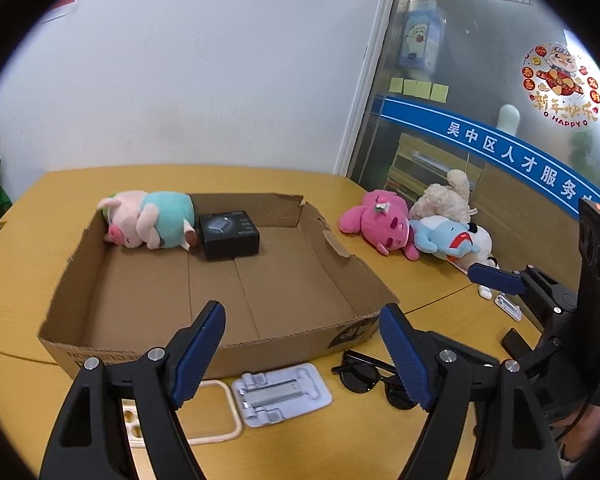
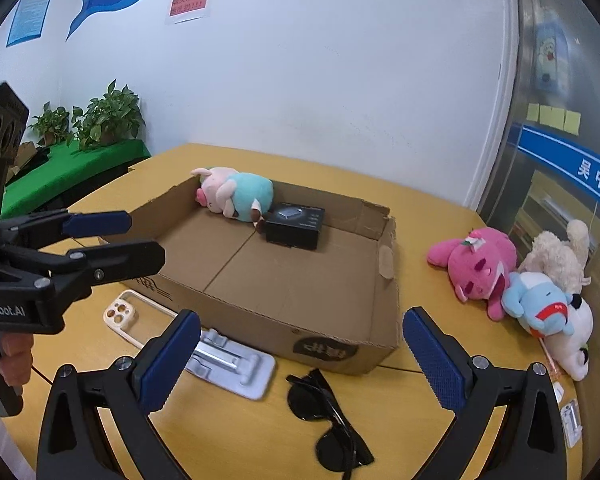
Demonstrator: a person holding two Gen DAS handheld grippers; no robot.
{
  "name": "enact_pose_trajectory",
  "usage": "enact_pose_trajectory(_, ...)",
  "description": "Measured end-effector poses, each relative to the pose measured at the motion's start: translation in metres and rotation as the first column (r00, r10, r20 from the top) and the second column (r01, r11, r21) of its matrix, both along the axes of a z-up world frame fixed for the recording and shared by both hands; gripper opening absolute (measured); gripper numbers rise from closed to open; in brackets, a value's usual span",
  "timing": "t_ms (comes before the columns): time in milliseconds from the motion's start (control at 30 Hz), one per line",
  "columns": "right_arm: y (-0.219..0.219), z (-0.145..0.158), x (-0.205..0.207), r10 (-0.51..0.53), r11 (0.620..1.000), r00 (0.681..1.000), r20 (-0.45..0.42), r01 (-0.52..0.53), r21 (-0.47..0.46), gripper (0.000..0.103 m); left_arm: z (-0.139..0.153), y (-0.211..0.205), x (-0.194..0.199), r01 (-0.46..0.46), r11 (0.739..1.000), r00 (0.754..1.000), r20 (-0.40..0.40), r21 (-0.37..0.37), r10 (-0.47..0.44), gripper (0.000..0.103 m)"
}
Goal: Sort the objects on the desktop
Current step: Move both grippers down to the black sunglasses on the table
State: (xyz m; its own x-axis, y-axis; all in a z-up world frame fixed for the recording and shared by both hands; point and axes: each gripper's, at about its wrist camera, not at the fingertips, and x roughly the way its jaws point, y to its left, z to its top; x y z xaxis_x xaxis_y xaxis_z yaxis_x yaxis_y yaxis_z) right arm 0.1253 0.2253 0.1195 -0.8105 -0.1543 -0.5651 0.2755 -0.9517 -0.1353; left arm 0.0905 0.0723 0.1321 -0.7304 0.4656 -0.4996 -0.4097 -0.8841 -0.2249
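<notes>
The left hand-held gripper (image 1: 302,350) stands released, its black plastic arms spread wide and its ribbed blue pads bare; the right hand-held gripper (image 2: 300,356) is likewise spread with nothing between its pads. On the smooth yellow bench (image 2: 228,432), from the left: a cream phone case (image 2: 130,318) with rounded corners lies flat; a pale grey folding stand (image 2: 230,362) with metal hinges lies just beside it; glossy black sunglasses (image 2: 332,424) lie folded in front of the shallow corrugated cardboard box (image 2: 284,288), whose right wall is torn. Inside the box, at its far side, a soft pink pig plush in teal (image 2: 234,194) touches a small matte black carton (image 2: 294,226). Right of the box, well apart, a pink plush (image 2: 474,264), a blue plush (image 2: 540,304) and fuzzy cream ones are heaped together.
</notes>
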Motion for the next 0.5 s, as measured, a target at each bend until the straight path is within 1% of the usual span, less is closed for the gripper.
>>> enact_pose_trajectory(100,0.02,-0.007,0.0,-0.014,1.0,1.0,0.012,0.014,-0.019,0.103,-0.01,0.011,-0.001,-0.011,1.0,1.0,0.009,-0.001,0.011,0.08)
enact_pose_trajectory(200,0.033,-0.018,-0.002,-0.014,1.0,0.999,0.03,0.014,-0.02,0.103,-0.022,0.019,-0.008,-0.024,1.0,0.999,0.035,0.008,0.024,0.08)
enact_pose_trajectory(300,0.047,-0.039,-0.009,-0.008,1.0,0.998,0.068,0.009,-0.015,0.103,-0.04,0.03,-0.016,-0.006,1.0,0.996,0.095,0.012,0.005,0.08)
enact_pose_trajectory(400,0.062,-0.073,-0.02,0.033,0.998,0.986,0.164,-0.024,-0.056,0.103,-0.058,0.038,-0.022,0.01,1.0,0.988,0.155,0.023,-0.014,0.08)
enact_pose_trajectory(500,0.074,-0.113,-0.032,0.069,0.994,0.958,0.277,-0.041,-0.106,0.103,-0.077,0.047,-0.027,0.028,0.999,0.975,0.217,0.036,-0.035,0.08)
